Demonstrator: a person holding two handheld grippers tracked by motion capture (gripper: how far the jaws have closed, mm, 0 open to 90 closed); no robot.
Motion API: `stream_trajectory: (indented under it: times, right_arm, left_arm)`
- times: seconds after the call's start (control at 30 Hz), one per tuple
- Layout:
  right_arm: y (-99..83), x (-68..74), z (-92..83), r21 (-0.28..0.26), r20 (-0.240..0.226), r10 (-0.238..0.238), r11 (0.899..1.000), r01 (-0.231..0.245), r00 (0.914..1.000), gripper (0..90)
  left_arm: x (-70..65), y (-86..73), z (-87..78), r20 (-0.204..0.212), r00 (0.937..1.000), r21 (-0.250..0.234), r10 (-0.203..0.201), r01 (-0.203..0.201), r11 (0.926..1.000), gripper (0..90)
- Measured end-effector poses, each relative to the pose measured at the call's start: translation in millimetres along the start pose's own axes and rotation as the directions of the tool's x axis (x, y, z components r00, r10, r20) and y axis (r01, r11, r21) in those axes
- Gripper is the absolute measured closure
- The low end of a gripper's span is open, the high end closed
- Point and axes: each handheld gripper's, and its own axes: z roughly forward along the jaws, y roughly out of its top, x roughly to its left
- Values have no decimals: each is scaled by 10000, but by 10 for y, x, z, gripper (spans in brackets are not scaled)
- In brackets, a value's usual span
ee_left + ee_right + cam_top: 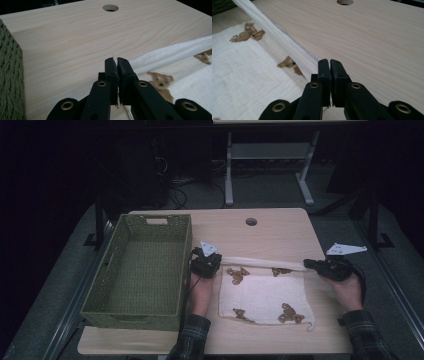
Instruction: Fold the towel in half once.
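A white cloth (pixel 265 295) printed with brown bears lies flat on the wooden table (pixel 272 232). Its far edge is gathered into a taut band between the two grippers. My left gripper (pixel 218 258) is at the band's left end. In the left gripper view the jaws (pixel 117 60) are pressed together and the cloth (pixel 175 52) runs off to their right. At the band's right end is my right gripper (pixel 307 264). Seen from the right gripper view, it (pixel 329 61) is shut where the fold of cloth (pixel 287 47) meets the pads.
A green woven basket (pixel 184 265) stands open on the table's left part, right beside the left hand; its wall (pixel 10 75) lines the left gripper view. A round cable hole (pixel 251 221) sits in the far tabletop. Bare wood lies beyond the cloth.
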Motion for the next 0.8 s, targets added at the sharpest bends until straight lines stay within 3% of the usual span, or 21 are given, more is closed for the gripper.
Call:
stream_trajectory:
  times: [0.37,0.8]
  right_arm:
    - [-163,204,-262,-151,-181,-76,9999,73,9998,868]
    - [-340,391,-382,5,-421,-355,9994,356,9985,868]
  left_arm:
    - [-147,-141,-187,169,9999,-102,27,-25,9999,870]
    - [-303,-390,-419,121,9996,100,269,-270,9996,870]
